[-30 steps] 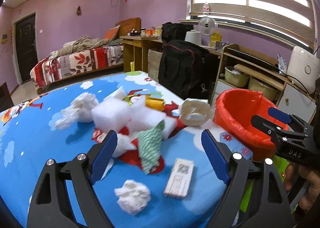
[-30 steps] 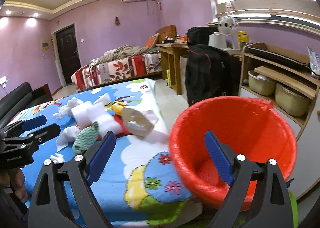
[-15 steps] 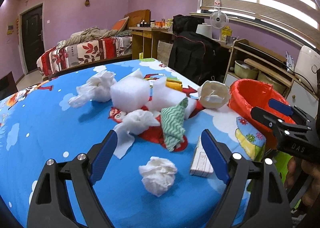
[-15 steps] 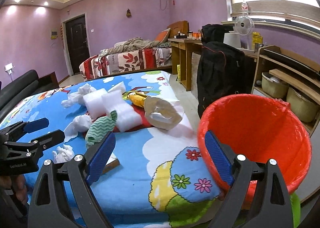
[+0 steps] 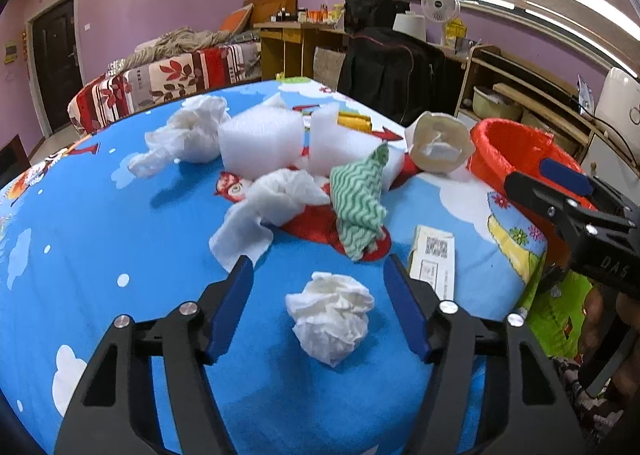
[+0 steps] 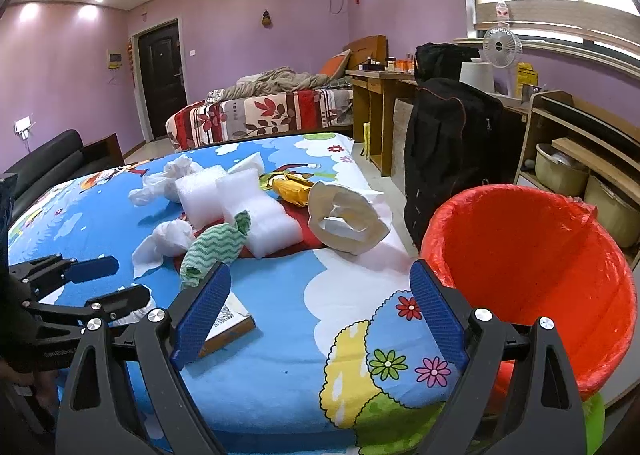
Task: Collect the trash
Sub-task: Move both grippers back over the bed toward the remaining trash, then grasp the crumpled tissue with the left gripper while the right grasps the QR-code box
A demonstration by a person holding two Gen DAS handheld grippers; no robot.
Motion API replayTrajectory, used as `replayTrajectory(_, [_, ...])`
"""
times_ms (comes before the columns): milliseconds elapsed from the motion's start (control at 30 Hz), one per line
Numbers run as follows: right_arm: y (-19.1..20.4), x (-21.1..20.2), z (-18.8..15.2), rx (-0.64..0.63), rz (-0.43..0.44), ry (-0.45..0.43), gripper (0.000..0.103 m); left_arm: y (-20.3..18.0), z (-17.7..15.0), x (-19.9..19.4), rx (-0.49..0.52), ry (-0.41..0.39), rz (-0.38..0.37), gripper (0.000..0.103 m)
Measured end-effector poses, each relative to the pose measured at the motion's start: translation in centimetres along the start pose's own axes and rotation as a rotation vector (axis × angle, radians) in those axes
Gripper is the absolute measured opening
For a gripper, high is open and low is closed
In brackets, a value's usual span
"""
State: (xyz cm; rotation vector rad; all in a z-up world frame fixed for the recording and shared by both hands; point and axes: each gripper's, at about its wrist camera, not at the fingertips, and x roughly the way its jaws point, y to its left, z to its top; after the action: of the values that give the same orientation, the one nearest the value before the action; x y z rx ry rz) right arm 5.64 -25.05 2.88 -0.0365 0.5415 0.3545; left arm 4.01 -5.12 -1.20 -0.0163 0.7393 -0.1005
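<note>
Trash lies on a table with a blue cartoon cloth (image 5: 100,223). A crumpled white tissue ball (image 5: 330,321) sits between the fingers of my open left gripper (image 5: 320,311). Beyond it are a flat card box (image 5: 434,261), a green-and-white cloth (image 5: 358,195), a loose tissue (image 5: 272,201), white foam blocks (image 5: 260,135) and a crushed paper bowl (image 5: 438,143). A red-lined bin (image 6: 532,271) stands off the table's right edge. My right gripper (image 6: 320,311) is open and empty above the table's near right corner, beside the bin.
A black bag (image 6: 448,143) hangs beyond the bin. Wooden shelves with tubs (image 6: 580,171) stand right. A bed (image 6: 264,111) and desk (image 6: 380,83) are behind the table. A dark sofa (image 6: 44,159) is left. A yellow wrapper (image 6: 290,187) lies among the foam.
My left gripper has moved forward and down over the table, so the tissue ball now lies between its fingers. My right gripper has shifted left, away from the bin's mouth.
</note>
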Motion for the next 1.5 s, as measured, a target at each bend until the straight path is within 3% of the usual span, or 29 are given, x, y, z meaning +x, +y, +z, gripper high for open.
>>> replayTrajectory(200, [0.4,0.3,-0.1,-0.011,0.009,0.011,0.086,0.2,-0.4,0.8,0.000,0.041,-0.013,0.055])
replayTrajectory(400, [0.9,0.6,-0.3,-0.023,0.017,0.019,0.086,0.1,-0.7,1.3,0.004,0.074,-0.031,0.043])
replayTrajectory(467, [1.0,0.7,-0.3,-0.026,0.020,0.022,0.086,0.0,-0.8,1.6,0.003,0.084,-0.043,0.033])
replayTrajectory(567, [1.2,0.7,-0.4,-0.035,0.029,0.024,0.086,0.0,-0.7,1.6,0.002,0.083,-0.045,0.031])
replayTrajectory(1500, [6.0,2.7,-2.3,-0.194,0.160,0.148,0.086,2.7,1.2,0.1,-0.087,0.002,0.005,0.027])
